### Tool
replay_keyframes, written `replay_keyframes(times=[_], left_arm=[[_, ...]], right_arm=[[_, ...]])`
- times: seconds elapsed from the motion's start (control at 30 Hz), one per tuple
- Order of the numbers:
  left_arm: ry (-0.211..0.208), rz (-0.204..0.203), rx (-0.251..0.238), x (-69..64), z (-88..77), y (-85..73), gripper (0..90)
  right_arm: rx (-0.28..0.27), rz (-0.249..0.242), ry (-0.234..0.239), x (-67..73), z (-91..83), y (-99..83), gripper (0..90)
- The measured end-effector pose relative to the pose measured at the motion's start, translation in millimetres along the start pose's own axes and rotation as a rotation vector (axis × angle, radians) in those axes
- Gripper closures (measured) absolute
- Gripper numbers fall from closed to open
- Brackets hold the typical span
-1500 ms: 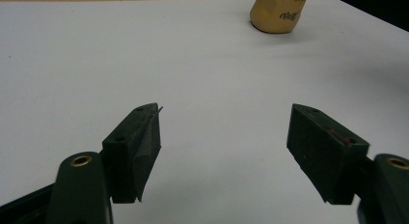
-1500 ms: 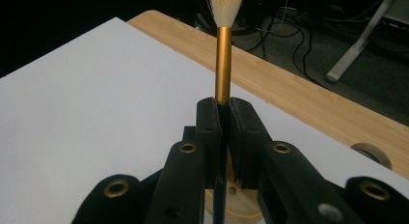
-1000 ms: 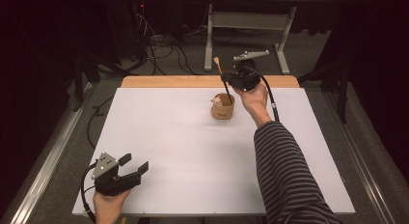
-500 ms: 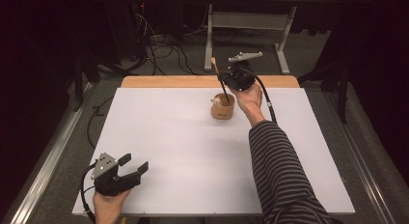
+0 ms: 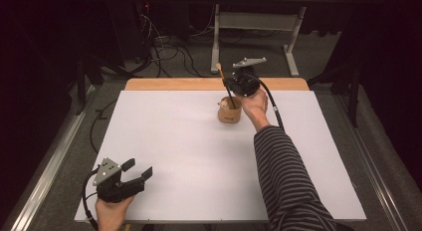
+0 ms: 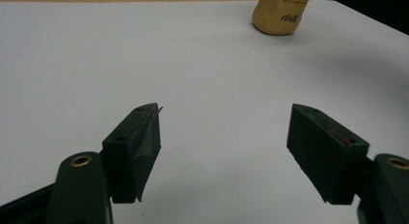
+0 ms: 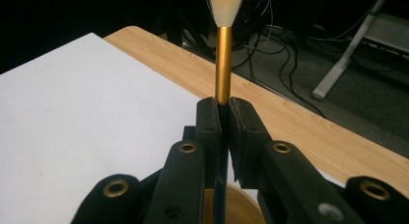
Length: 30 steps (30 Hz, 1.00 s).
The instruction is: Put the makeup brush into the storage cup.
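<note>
Brush (image 5: 225,84) clamped in the right gripper (image 5: 233,86) stands tilted over a small wooden cup (image 5: 229,113) at the far middle of the white counter (image 5: 199,156), as the high view has it, its dark lower end reaching into the cup's mouth. A hand on a striped sleeve (image 5: 283,176) carries that gripper from the right. At the near left corner, the left gripper (image 5: 137,173) rests in the other hand, its jaws spread apart with nothing between them, well apart from the cup.

From the left gripper view, the two black jaws stand wide over bare white counter, and the cup (image 6: 280,12) sits far off at the top edge; a small dark marking runs across its side, too blurred to read.

From the right gripper view, the jaws are clenched on the brush (image 7: 223,64) just below its golden ferrule, pale bristles (image 7: 225,7) pointing up and away. Beneath the jaws the cup's rim (image 7: 241,204) shows. A strip of bare wood (image 7: 270,113) edges the white sheet, with cables on the floor (image 7: 289,45) beyond.
</note>
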<state>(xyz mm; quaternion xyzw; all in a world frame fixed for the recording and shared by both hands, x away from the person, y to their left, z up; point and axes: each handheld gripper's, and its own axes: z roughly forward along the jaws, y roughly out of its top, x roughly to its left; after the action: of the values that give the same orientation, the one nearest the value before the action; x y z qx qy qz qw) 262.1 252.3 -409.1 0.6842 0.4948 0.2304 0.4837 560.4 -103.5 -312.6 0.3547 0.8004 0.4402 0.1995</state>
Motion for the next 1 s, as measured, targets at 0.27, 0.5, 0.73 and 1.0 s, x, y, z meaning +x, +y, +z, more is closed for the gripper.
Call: replay_keyframes(times=[0.27,0.5,0.73,1.0], left_arm=[[0.0,0.001,-0.001,0.1,-0.9,0.0,28.3],[0.0,-0.001,-0.004,-0.2,-0.8,0.0,28.3],[0.001,0.004,-0.002,0.1,-0.9,0.1,28.3],[0.001,0.004,-0.003,-0.2,-0.7,0.0,28.3]], right_arm=[[0.012,0.001,0.003,-1.7,-0.1,-2.5,84.9],[0.021,0.01,0.0,-3.6,-2.2,-6.2,84.7],[0.029,0.016,-0.002,-5.3,-5.7,-8.5,84.6],[0.05,0.014,0.001,-4.2,-8.9,-10.4,84.6]])
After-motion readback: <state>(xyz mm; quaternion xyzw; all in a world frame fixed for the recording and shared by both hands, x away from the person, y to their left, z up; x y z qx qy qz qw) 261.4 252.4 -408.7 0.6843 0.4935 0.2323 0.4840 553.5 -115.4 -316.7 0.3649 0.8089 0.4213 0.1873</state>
